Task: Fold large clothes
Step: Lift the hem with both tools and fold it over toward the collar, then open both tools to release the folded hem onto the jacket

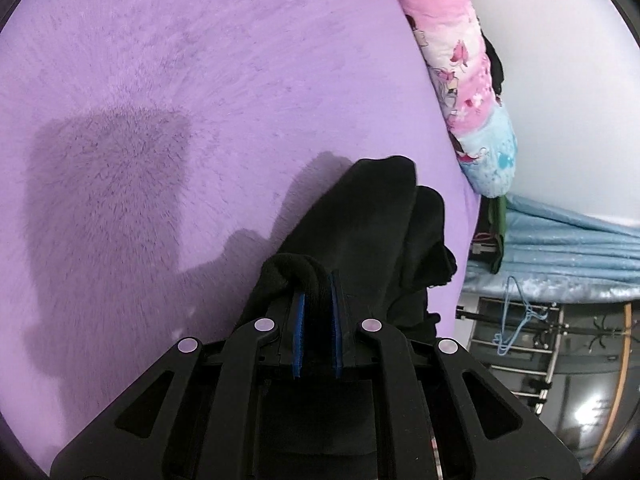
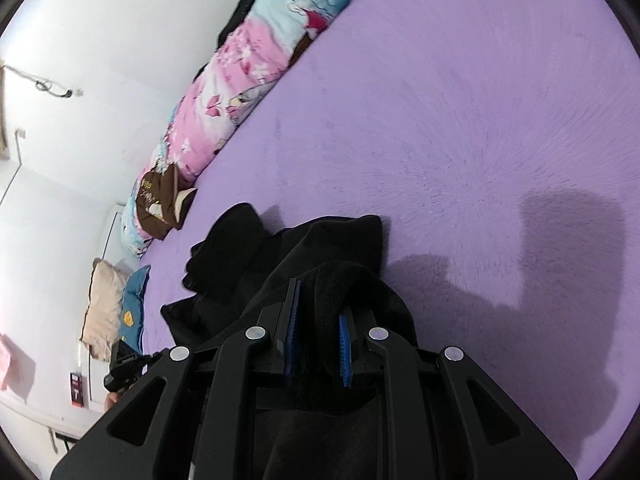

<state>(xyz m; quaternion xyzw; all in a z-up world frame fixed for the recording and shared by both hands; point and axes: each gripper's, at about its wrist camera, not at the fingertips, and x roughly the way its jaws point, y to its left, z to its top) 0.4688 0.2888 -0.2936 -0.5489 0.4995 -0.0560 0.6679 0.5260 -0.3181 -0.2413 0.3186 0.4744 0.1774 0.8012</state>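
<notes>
A black fleece garment (image 1: 372,216) hangs bunched over a purple plush bed cover (image 1: 160,80). My left gripper (image 1: 318,280) is shut on a thick rolled edge of the garment, with the cloth pinched between the blue pads. In the right wrist view the same black garment (image 2: 288,256) drapes in folds below my right gripper (image 2: 320,300), which is shut on another thick fold of it. Both grippers hold the garment raised above the purple cover (image 2: 440,120). The rest of the garment's shape is hidden in the folds.
A rolled pink and blue cartoon quilt (image 1: 460,64) (image 2: 240,88) lies along the bed's far edge by a white wall. Pillows (image 2: 108,304) sit at one end. A blue curtain (image 1: 560,240), a metal rack (image 1: 528,344) and a blue hanger (image 1: 516,320) stand beside the bed.
</notes>
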